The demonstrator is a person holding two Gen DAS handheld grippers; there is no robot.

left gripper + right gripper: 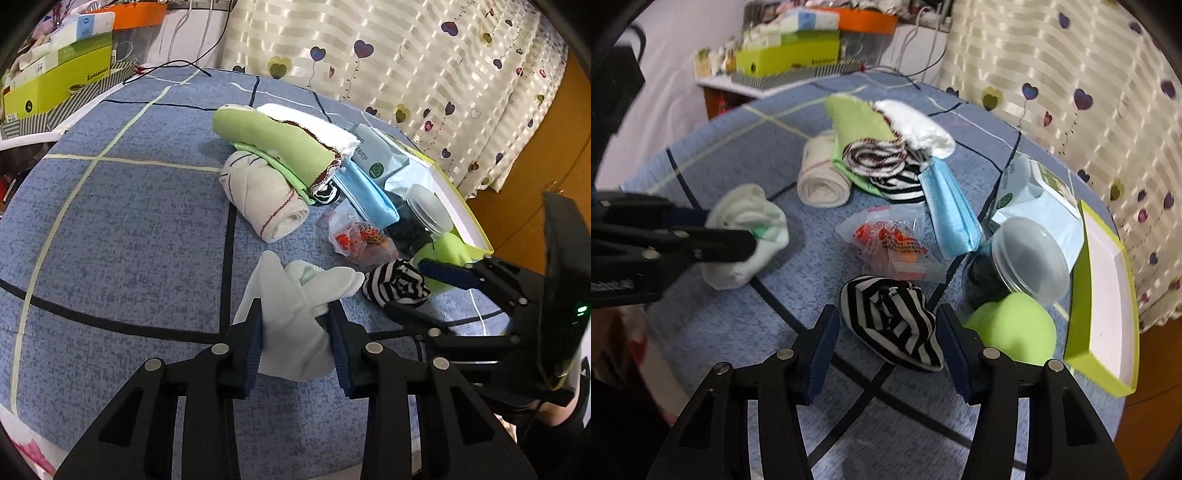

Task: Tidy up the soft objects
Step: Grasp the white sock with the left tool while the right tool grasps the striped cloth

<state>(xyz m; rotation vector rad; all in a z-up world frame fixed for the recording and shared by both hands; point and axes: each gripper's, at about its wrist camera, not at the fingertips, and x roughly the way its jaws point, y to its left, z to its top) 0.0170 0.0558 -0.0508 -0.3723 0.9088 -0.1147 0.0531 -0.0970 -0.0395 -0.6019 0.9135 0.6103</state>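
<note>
The white sock [295, 317] is pinched between the fingers of the left gripper [295, 325], with its folded end resting on the blue checked bed cover [110, 240]. The striped sock ball [892, 325] is framed by the spread fingers of the right gripper [886, 332]; whether the pads touch it cannot be told. Just beyond the ball, a clear packet with orange print [890, 243] is seen lying flat. A lidded jar [1015, 258] and a lime-green soft item [1015, 328] are found to the right, beside an open lime box [1108, 295]. Farther back, a rolled cream cloth [266, 195], a folded green towel [277, 140] and a blue face mask [365, 195] are grouped together.
</note>
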